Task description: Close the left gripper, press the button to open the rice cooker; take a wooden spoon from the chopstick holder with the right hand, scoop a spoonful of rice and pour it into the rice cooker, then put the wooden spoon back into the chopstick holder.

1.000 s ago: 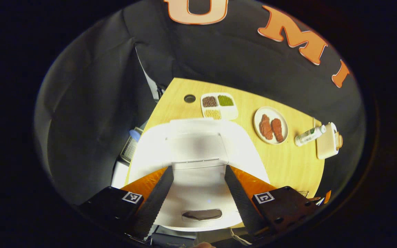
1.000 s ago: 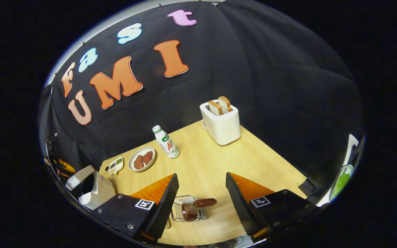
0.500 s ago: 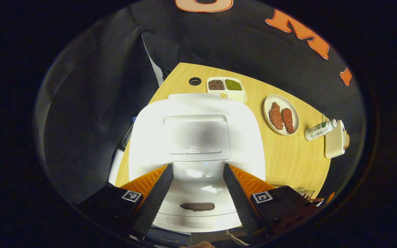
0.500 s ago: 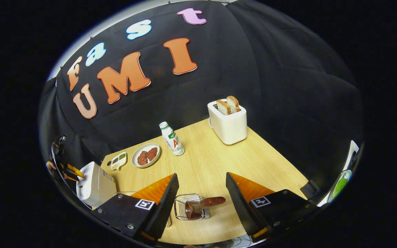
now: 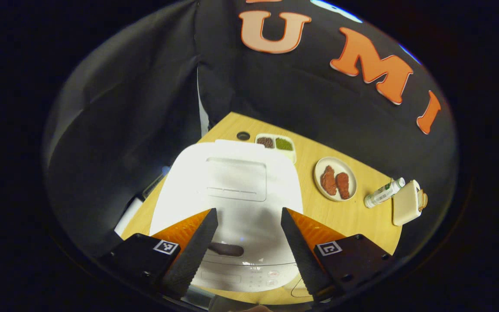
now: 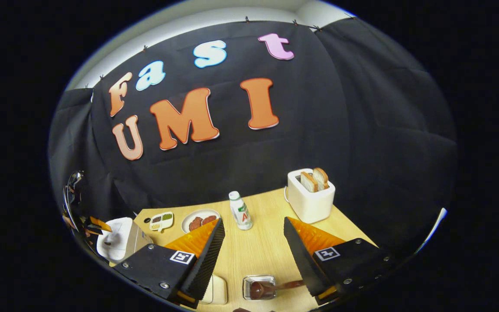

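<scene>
The white rice cooker (image 5: 228, 190) stands with its lid down, right ahead of my left gripper (image 5: 247, 255). That gripper is open, its fingers on either side of the cooker's front and its dark button slot (image 5: 225, 249). My right gripper (image 6: 254, 268) is open above the table. Below it stands the wire chopstick holder (image 6: 254, 279) with the brown wooden spoon (image 6: 271, 287) in it, handle pointing toward the right finger. The rice cooker (image 6: 117, 234) and the left gripper (image 6: 91, 225) also appear at the far left of the right gripper view.
On the wooden table (image 6: 258, 251) stand a divided tray of grains (image 5: 277, 143), a plate of meat pieces (image 5: 335, 184), a small bottle (image 6: 241, 211) and a white toaster (image 6: 310, 195) holding bread. A white container (image 6: 217, 289) sits left of the holder.
The cooker's lid, raised a second ago, is down. My left gripper has drawn back from the cooker. My right gripper has tilted up, so the holder sits lower in its view.
</scene>
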`<state>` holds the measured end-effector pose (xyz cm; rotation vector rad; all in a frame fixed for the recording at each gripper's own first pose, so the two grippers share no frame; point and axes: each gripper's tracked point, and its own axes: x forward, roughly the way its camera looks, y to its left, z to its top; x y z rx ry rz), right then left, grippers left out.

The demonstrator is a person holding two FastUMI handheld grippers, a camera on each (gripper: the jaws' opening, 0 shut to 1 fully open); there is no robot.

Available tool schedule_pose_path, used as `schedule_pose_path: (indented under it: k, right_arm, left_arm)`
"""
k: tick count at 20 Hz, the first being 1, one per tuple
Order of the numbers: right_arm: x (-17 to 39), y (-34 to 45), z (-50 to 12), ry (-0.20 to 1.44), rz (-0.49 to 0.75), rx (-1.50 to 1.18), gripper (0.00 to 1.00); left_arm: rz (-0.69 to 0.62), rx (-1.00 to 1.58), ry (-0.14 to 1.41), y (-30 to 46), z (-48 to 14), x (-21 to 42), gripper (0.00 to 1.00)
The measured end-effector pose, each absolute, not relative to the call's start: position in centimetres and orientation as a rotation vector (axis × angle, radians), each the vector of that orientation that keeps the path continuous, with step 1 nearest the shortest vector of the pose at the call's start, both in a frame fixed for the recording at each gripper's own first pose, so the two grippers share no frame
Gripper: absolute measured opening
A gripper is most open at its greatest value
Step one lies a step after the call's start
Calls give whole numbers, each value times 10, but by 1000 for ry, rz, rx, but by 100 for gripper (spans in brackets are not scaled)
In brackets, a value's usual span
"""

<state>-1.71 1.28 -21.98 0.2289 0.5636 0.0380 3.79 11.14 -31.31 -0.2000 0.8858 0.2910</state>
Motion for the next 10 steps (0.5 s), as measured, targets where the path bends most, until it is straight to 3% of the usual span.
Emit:
schedule_pose_path:
  k: [4, 10]
  right_arm:
    - [8, 44, -184, 406, 94, 161, 86]
    - [1, 100, -149, 258, 191, 84, 85]
  left_arm:
    - [261, -78, 577, 113, -228, 41, 99]
    - [207, -41, 266, 75, -164, 9, 99]
